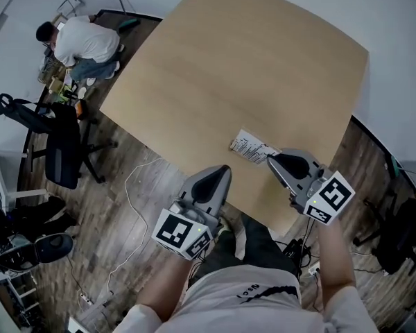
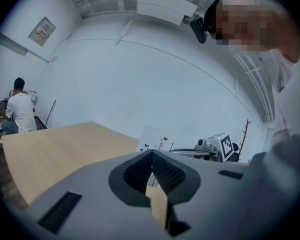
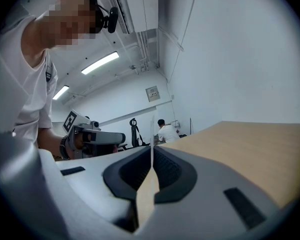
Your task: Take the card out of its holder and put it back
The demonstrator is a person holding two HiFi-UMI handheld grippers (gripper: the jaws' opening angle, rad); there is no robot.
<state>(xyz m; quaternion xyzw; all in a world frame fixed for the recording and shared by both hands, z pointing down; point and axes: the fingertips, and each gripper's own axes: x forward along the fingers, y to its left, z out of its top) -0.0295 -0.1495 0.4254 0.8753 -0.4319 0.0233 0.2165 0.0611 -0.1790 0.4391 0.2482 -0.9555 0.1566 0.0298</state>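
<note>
At the table's [image 1: 249, 61] near edge, the right gripper [image 1: 272, 159] pinches the card [image 1: 253, 148] edge-on. The left gripper [image 1: 224, 171] is pressed together, empty, near. Holder indistinguishable. Risk: the thin sheet pivots or slips when tugged.

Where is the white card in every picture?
Head view: card, lower middle, at the right gripper's tip.
Left gripper view: card at centre, white with small black prints.
Right gripper view: card edge-on, a thin centre line, pinched.
Shared landmark: the wooden table.
</note>
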